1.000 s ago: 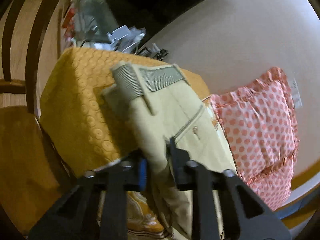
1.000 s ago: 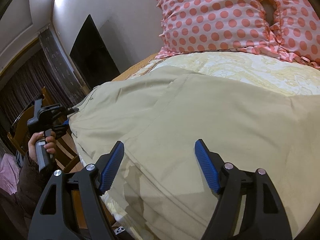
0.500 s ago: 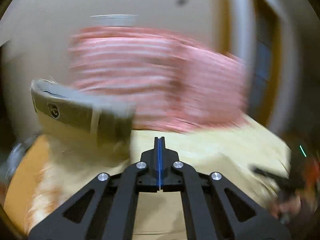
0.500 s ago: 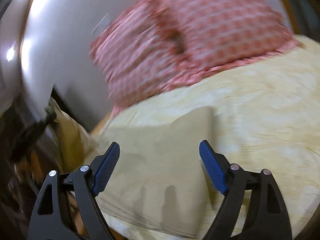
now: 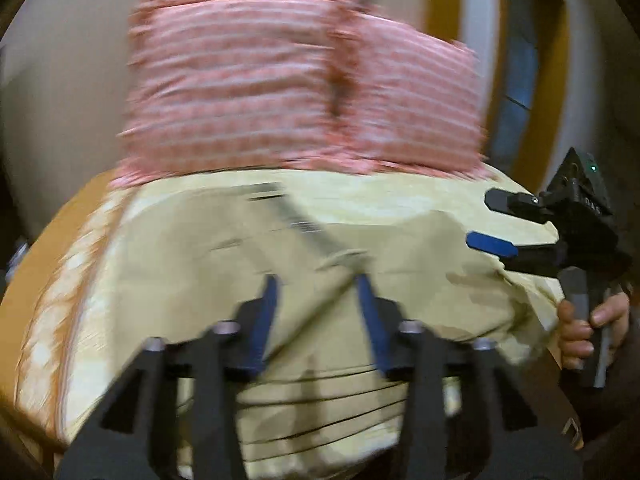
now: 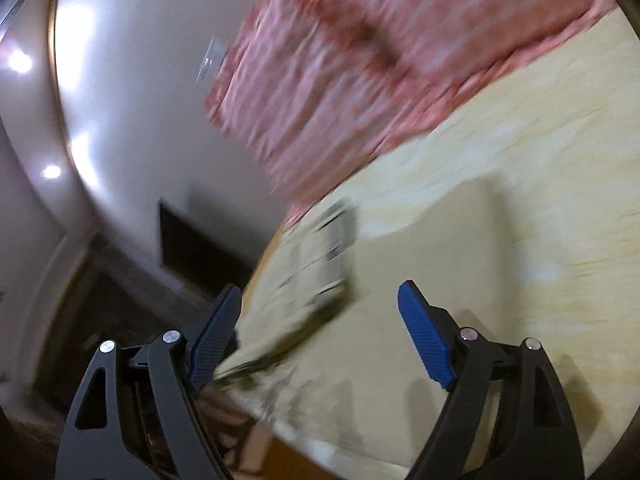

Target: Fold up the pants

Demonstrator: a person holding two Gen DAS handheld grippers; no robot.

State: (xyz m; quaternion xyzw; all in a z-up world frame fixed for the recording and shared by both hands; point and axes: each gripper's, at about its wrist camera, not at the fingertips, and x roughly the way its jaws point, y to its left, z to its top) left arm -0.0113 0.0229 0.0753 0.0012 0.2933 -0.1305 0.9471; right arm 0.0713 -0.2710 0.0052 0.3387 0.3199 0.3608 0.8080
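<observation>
The beige pants [image 5: 224,264] lie on the bed, folded over, with the grey waistband [image 5: 304,228] on top; they also show in the right wrist view [image 6: 400,280]. Both views are blurred by motion. My left gripper [image 5: 318,312] is open just above the pants with nothing between its blue pads. My right gripper [image 6: 320,332] is open and empty over the near edge of the pants; it also shows at the right of the left wrist view [image 5: 500,224], held in a hand.
Two pink spotted pillows [image 5: 288,80] lean on the white wall behind the pants. The pale yellow bedspread [image 6: 540,200] covers the bed. A dark opening [image 6: 192,248] in the wall and dark floor lie left of the bed.
The left gripper swung the waistband end over onto the bed and opened, letting the pants go. The waistband now lies flat on the fabric. The right gripper stayed open and tilted.
</observation>
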